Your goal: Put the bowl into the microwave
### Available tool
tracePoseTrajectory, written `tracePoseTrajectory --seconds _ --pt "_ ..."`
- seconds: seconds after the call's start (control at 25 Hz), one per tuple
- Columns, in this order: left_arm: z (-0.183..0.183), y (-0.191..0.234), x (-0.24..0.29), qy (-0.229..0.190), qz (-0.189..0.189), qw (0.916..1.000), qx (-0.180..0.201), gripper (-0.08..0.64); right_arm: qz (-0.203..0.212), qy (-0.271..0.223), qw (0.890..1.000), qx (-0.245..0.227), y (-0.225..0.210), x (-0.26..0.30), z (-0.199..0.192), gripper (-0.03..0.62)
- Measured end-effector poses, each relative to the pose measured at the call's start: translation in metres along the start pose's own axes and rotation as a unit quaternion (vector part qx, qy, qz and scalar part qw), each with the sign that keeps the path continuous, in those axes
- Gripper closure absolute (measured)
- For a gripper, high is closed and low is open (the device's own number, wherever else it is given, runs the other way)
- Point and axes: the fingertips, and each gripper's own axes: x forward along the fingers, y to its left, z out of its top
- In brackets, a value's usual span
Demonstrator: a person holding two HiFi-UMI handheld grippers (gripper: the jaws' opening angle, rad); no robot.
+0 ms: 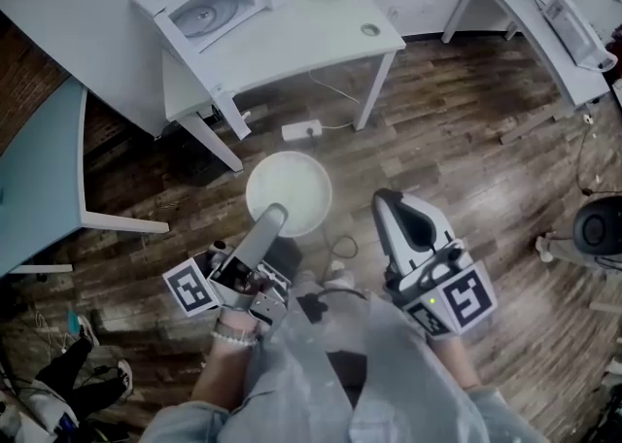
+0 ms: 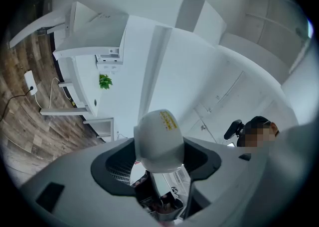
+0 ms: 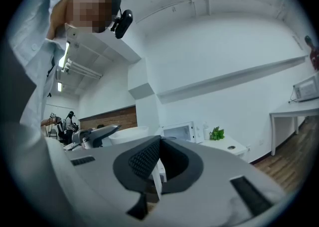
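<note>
Jaws on the left gripper [image 1: 273, 216] are standing wide, clamping the bowl [image 1: 289, 190] by its rim. The right gripper [image 1: 394, 210] is riding shut, empty. Bowl is hanging over the floor, mouth up. Microwave [image 1: 216, 6] is sitting ahead-left, well apart. Bowl is looking plain white, round, with a yellow sticker outside.

Light was cool and even, falling from overhead. Ceiling strip lights [image 3: 63, 60] glared in the right gripper view. The white table [image 1: 292, 43] was washed out, and the bowl [image 1: 292, 188] looked soft and slightly blurred. Shadows were faint. The 2 gripper views bent strongly toward dark round edges, with their foregrounds out of focus.
</note>
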Motion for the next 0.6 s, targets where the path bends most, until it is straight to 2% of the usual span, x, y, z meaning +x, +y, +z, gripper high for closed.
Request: tracePoseTrajectory --seconds 0.28,0.6 --pt "-0.016 -0.001 0.015 -0.006 -0.005 1.0000 -0.001 0.293 -0.016 -0.014 0.999 0.024 -0.022 -0.017 0.004 0.594" --pt "-0.046 0.000 0.029 -0.008 -0.001 1.0000 0.003 0.293 -0.010 -0.010 1.000 0.017 -0.043 -0.044 -0.001 0.594"
